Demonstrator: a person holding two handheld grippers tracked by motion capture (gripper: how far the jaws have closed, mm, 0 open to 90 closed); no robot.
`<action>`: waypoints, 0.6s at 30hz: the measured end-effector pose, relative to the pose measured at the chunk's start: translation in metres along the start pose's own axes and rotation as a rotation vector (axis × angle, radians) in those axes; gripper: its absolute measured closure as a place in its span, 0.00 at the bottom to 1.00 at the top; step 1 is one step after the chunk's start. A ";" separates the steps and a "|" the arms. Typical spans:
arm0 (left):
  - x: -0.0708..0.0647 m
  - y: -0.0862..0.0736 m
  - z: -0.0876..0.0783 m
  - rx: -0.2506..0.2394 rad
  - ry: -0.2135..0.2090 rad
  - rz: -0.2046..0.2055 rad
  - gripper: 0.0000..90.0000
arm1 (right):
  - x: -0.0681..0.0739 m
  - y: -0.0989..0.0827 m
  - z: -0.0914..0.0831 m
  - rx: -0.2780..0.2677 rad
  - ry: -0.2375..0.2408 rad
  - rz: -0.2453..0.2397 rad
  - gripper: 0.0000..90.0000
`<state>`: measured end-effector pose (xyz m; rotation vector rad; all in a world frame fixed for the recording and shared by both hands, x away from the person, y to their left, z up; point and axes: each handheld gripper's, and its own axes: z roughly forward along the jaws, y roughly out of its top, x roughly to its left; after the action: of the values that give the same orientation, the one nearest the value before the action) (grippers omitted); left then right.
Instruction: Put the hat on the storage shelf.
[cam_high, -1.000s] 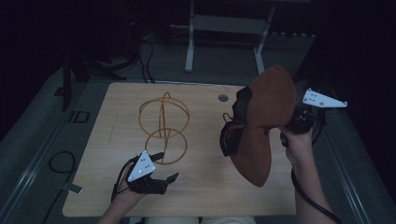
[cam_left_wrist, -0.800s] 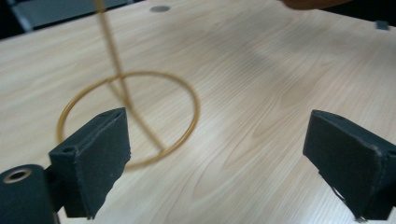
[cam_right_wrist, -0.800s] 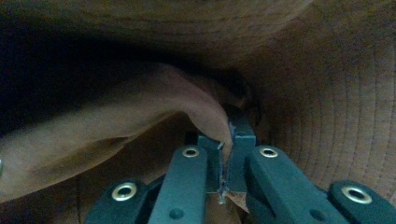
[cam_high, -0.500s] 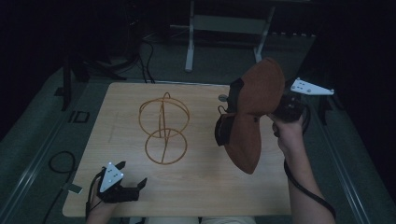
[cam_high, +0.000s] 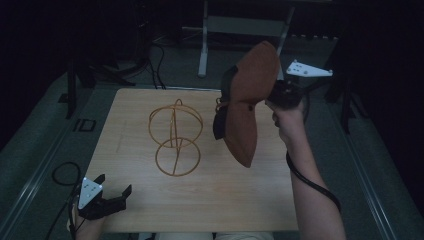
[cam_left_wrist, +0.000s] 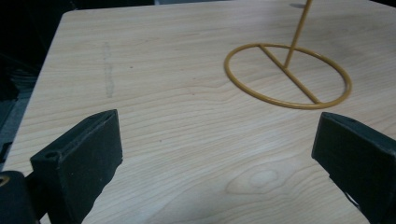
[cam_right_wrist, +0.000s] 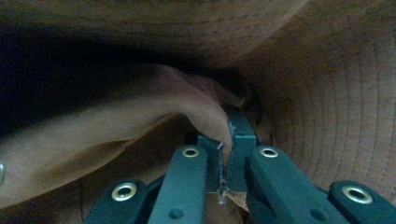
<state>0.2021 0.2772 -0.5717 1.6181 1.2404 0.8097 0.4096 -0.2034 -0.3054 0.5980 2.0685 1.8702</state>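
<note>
Raised higher than a moment ago, the hat (cam_high: 247, 107) hangs above the worktop (cam_high: 210, 195), its brim pinched in the right hand-held gripper (cam_right_wrist: 227, 161). Left of it stands the wire stand (cam_high: 175, 135). The left hand-held gripper (cam_high: 114, 197), pulled back nearer, is spread wide.

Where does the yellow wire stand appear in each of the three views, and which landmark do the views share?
High view: the wire stand is upright on the table, left of centre, beside the raised brown hat.
Left gripper view: its round base ring lies at the upper right, beyond the open jaws.
Right gripper view: the stand is not in it.
Shared landmark: the pale wooden table, in the high and left gripper views.
</note>
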 end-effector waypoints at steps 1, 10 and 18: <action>0.000 0.000 0.000 0.000 0.006 -0.003 0.03 | 0.003 0.006 0.009 0.003 0.011 -0.009 0.97; 0.003 0.001 -0.001 -0.021 0.010 -0.015 0.03 | 0.034 0.034 0.080 0.065 0.103 -0.051 0.97; 0.004 -0.002 -0.002 -0.016 0.001 -0.013 0.03 | 0.080 0.005 0.161 0.305 0.152 -0.140 0.96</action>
<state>0.2009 0.2821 -0.5735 1.5950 1.2411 0.8103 0.4173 -0.0236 -0.3145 0.3747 2.4497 1.5794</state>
